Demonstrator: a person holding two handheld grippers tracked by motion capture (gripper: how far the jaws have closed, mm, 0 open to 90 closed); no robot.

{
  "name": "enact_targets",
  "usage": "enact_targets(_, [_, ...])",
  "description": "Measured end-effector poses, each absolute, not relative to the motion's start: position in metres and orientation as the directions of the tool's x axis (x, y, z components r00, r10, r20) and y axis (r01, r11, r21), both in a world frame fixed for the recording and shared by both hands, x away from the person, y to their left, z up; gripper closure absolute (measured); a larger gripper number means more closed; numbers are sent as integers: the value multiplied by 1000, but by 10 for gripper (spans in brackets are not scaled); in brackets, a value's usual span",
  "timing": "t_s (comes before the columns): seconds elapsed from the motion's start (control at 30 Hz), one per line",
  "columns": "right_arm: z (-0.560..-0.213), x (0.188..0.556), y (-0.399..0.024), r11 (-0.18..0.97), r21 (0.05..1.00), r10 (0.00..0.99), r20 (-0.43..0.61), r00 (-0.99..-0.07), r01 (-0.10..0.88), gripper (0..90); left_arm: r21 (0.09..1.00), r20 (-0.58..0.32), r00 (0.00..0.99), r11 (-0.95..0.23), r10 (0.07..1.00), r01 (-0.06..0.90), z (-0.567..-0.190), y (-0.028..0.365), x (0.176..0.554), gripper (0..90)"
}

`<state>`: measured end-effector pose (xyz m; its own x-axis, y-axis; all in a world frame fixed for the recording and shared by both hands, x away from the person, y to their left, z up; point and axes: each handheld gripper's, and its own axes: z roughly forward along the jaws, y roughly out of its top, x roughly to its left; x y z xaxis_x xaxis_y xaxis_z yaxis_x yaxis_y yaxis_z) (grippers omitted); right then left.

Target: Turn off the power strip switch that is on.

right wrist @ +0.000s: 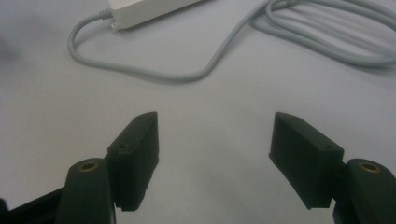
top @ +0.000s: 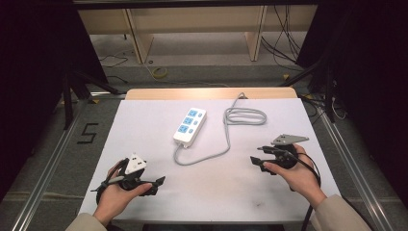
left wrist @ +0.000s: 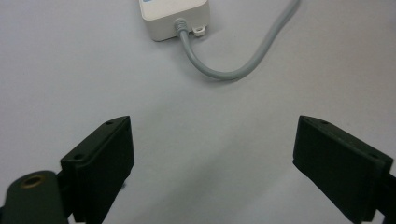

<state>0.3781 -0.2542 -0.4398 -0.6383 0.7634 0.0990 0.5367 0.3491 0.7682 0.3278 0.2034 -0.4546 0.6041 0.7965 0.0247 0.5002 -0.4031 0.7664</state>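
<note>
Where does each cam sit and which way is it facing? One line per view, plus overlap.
High view: above the person's side, looking forward and down on the white table; both forearms, left gripper and right gripper show.
Left gripper view: rides the left gripper, facing the power strip end; open black jaws show.
Right gripper view: rides the right gripper, facing the grey cable; open jaws show.
Shared: every view has the strip and its cable.

The power strip (left wrist: 173, 18) is cut off by the left gripper view's top edge.
</note>
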Motion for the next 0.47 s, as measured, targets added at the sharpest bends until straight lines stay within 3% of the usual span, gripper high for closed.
enact_targets(0.47, [-447, 354, -268, 320, 782, 778, 105, -619, 535, 302, 769, 10, 616, -400, 788, 499, -454, 202, 327, 117])
